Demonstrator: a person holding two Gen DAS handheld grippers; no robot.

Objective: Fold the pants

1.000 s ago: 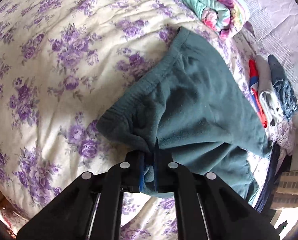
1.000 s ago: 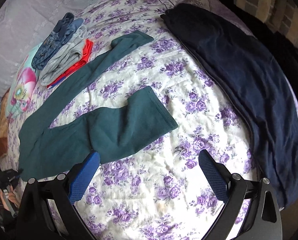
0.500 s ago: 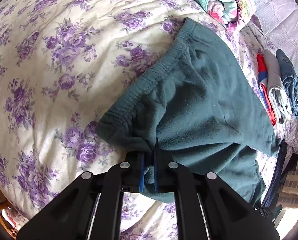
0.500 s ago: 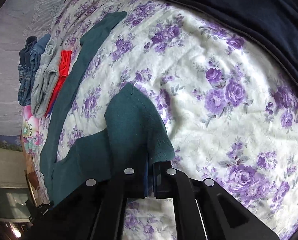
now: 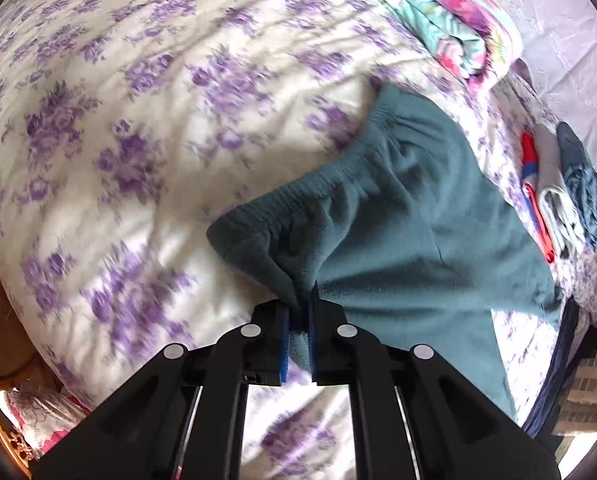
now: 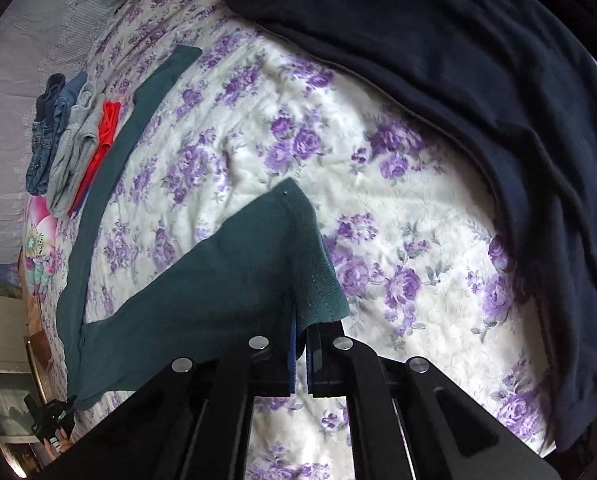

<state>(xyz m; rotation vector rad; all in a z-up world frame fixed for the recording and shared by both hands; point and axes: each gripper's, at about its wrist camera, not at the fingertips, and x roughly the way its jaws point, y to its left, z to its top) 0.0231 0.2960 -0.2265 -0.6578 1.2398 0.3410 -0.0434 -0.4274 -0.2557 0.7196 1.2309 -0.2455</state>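
Teal green pants [image 5: 398, 216] lie on a bed with a purple-flowered sheet [image 5: 138, 128]. My left gripper [image 5: 298, 320] is shut on the pants at the near waistband corner and holds it lifted. In the right wrist view the pants [image 6: 226, 264] spread in a V; my right gripper [image 6: 301, 344] is shut on the hem of the near leg, raised off the sheet [image 6: 378, 208]. The far leg [image 6: 138, 112] lies flat and straight toward the wall.
A stack of folded clothes in blue, grey and red [image 6: 70, 140] lies by the far leg, also in the left wrist view [image 5: 558, 192]. A folded floral quilt [image 5: 438, 12] lies at the head. Dark navy pants [image 6: 478, 100] cover the right side of the bed.
My right gripper came down, shut on the near leg hem and lifted it. My left gripper stayed shut on the waistband and pulled it up and along the bed.
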